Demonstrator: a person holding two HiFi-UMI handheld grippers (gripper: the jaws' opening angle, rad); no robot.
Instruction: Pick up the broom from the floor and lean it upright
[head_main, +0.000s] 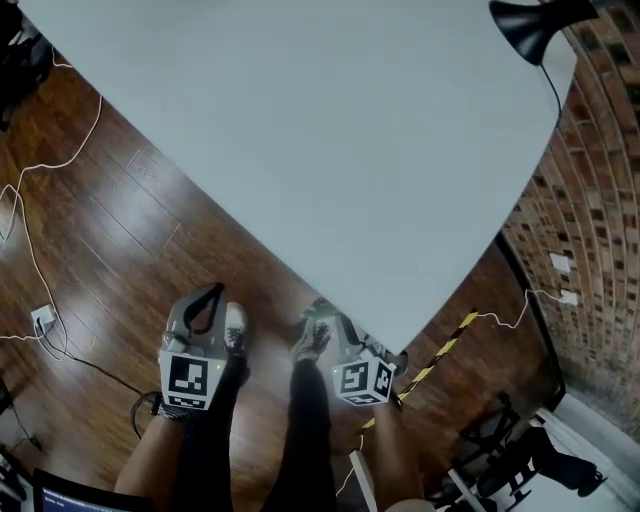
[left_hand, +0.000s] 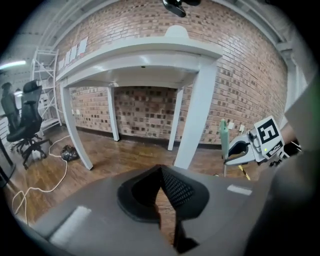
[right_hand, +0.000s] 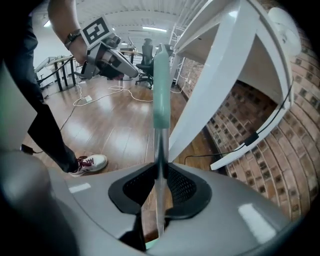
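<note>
Wood floor (head_main: 120, 220): brown planks under everything.
White tabletop (head_main: 330, 130): just ahead of both grippers.
Broom (right_hand: 159, 150): silver handle (green sleeve (right_hand: 161, 95) on it) between the right jaws, beside a white table leg (right_hand: 210, 85).
Right gripper (right_hand: 159, 172): jaws clamped on the handle.
Left gripper (left_hand: 160, 170): jaws together, empty.

L gripper (head_main: 208, 300) is out front, pointing fwd & down, jaws tog. w/ nothing betw. them. R gripper (head_main: 322, 318) sits near it, tipped more steeply down, jaws clamped on the broom handle (right_hand: 161, 95). Both forearms are bare, marker cubes facing up.
</note>
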